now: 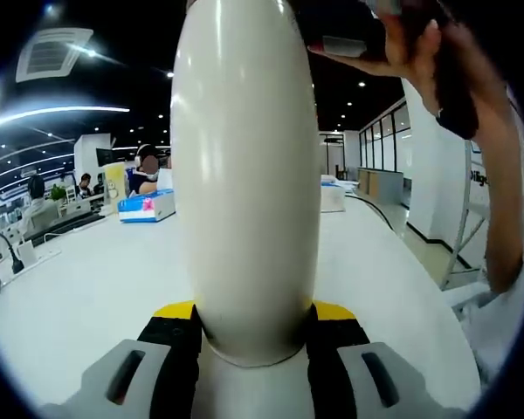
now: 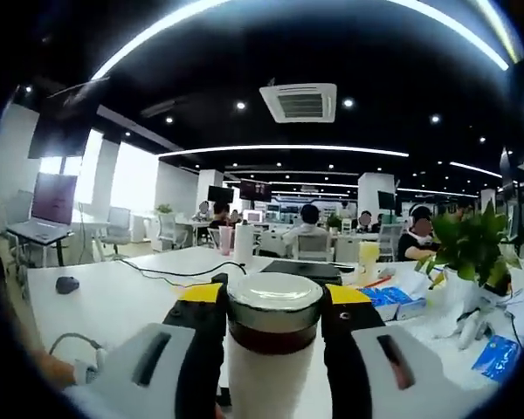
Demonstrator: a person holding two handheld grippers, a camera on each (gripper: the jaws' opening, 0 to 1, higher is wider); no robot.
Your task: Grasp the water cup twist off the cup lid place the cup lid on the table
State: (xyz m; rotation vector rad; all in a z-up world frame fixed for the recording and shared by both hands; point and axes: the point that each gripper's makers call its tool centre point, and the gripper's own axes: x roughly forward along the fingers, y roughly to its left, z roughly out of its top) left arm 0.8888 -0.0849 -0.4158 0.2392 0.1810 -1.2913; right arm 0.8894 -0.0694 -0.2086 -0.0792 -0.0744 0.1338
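left gripper [image 1: 253, 336] fingers clamp water cup [image 1: 244, 175] body | right gripper [image 2: 273, 319] fingers pinch cup lid [image 2: 274, 301] | risk: smooth body spins in grip, lid won't unscrew

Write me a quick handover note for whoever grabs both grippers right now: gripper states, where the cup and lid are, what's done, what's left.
Left gripper: shut on the white water cup body, held upright above the table.
Right gripper: jaws either side of the cup lid; contact looks likely, not certain.
Done: cup grasped. Lid looks still seated on the cup.
Left: twist the lid off, set it on the table.
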